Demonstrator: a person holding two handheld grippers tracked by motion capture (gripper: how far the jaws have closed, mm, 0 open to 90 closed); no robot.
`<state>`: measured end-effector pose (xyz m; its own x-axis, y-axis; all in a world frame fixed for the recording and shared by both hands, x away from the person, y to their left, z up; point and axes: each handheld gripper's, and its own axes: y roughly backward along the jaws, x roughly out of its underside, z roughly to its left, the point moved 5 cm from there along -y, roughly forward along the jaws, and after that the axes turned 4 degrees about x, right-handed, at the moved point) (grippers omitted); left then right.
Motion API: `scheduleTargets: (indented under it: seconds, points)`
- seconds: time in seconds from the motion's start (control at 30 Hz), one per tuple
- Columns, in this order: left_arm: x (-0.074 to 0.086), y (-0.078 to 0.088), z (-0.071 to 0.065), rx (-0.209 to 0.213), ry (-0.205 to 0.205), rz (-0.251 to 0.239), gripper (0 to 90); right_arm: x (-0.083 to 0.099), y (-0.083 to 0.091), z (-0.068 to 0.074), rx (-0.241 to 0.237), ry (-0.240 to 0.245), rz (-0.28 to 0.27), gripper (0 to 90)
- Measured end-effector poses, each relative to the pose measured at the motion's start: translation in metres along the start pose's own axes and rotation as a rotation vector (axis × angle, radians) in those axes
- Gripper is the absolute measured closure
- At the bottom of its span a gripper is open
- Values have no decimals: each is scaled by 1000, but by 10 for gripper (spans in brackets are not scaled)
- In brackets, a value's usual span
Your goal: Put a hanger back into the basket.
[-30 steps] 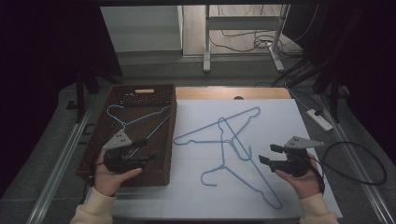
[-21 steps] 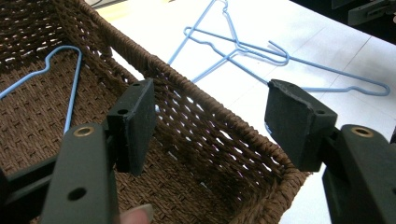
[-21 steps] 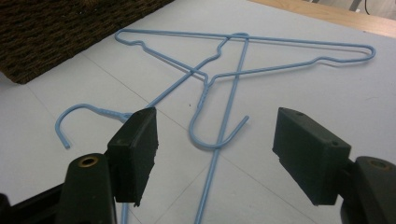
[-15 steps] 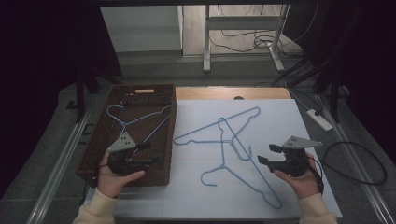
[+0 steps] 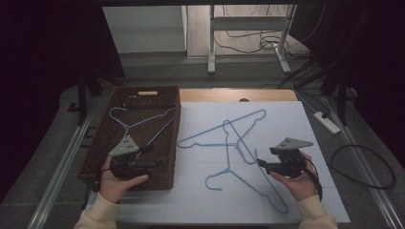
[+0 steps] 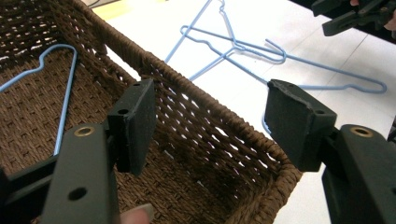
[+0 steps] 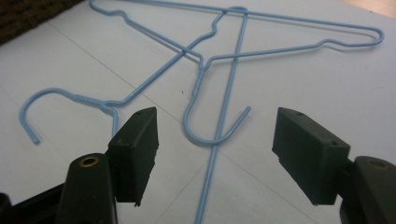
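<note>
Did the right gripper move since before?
Yes. The right gripper slid a little leftward, toward the blue hangers on the white sheet.

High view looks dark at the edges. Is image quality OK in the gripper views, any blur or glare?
High view: dim, surroundings nearly black, white board evenly lit, basket interior murky. Left gripper view: basket weave and jaws sharp, board slightly blown out at top. Right gripper view: hangers crisp, soft faint shadows, no glare; near jaws a touch soft.

Two blue wire hangers (image 5: pixel 239 143) crossed flat on white sheet; third (image 5: pixel 138 125) in basket.
</note>
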<state>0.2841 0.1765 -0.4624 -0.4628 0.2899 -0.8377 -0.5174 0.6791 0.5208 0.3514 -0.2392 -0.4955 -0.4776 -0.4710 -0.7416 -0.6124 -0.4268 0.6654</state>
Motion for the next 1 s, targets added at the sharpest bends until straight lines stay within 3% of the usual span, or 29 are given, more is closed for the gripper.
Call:
scheduleTargets:
  seconds: [0.13, 0.4, 0.63, 0.83, 1.0]
  points:
    - [0, -2, -1, 3, -1, 12, 349, -4, -12, 4, 20, 10, 42, 317]
    - [3, -9, -6, 11, -18, 49, 349, -11, -38, 11, 13, 19, 135, 287]
    - [3, -11, -9, 20, -28, 32, 348, -18, -56, 6, -14, -31, 171, 281]
    - [4, -15, -9, 28, -31, 42, 348, -23, -69, 7, -29, -28, 214, 321]
    - [5, -16, -10, 30, -31, 50, 347, -29, -85, 8, -25, -23, 280, 395]
